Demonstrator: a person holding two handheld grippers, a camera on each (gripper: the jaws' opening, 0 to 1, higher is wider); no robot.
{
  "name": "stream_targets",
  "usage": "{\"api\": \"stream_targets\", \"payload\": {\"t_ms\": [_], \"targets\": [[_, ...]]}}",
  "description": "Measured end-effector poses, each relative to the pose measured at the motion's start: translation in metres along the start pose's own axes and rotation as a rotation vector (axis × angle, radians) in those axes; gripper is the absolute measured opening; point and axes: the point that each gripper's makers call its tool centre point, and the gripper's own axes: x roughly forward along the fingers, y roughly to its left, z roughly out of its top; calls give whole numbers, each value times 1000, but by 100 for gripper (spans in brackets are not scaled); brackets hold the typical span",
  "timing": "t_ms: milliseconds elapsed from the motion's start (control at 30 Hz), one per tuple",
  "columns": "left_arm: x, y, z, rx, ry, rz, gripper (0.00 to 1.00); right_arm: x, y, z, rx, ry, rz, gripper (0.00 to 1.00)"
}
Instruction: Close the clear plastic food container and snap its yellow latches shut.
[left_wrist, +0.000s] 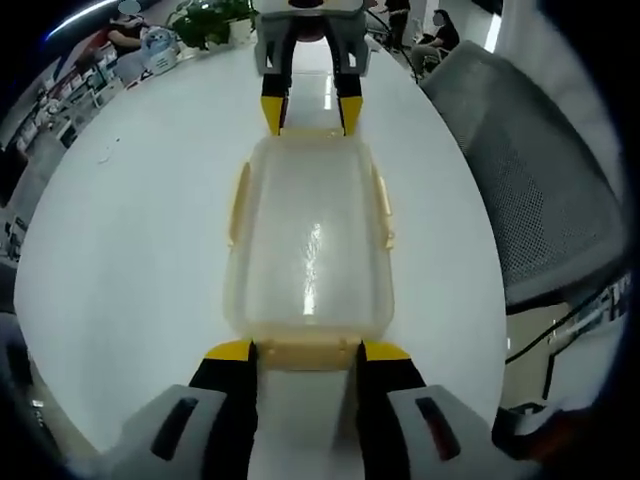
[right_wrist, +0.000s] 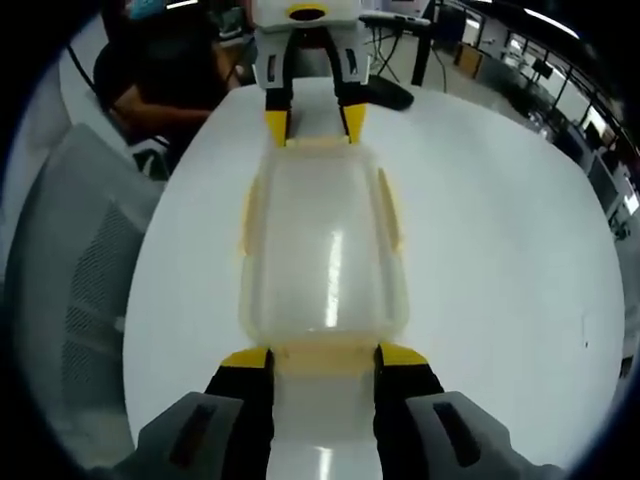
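A glossy white desk (left_wrist: 150, 230) reflects ceiling light. A grey mesh office chair (left_wrist: 540, 200) stands beside it. Past the far edge sit a leafy green plant (left_wrist: 210, 20), seated people (right_wrist: 170, 80) and cluttered workstations (right_wrist: 540, 70).

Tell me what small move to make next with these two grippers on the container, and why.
Probably press each gripper in on its end latch. The container sits lidded on the white table, the left gripper and right gripper straddle the yellow end latches at opposite ends, open, and the side latches look flared out, unsnapped.
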Motion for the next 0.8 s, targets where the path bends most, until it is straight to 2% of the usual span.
{"api": "stream_targets", "payload": {"t_ms": [800], "targets": [[-29, 3, 35, 30, -25, 39, 37, -40, -2, -3, -5, -37, -25, 37]]}}
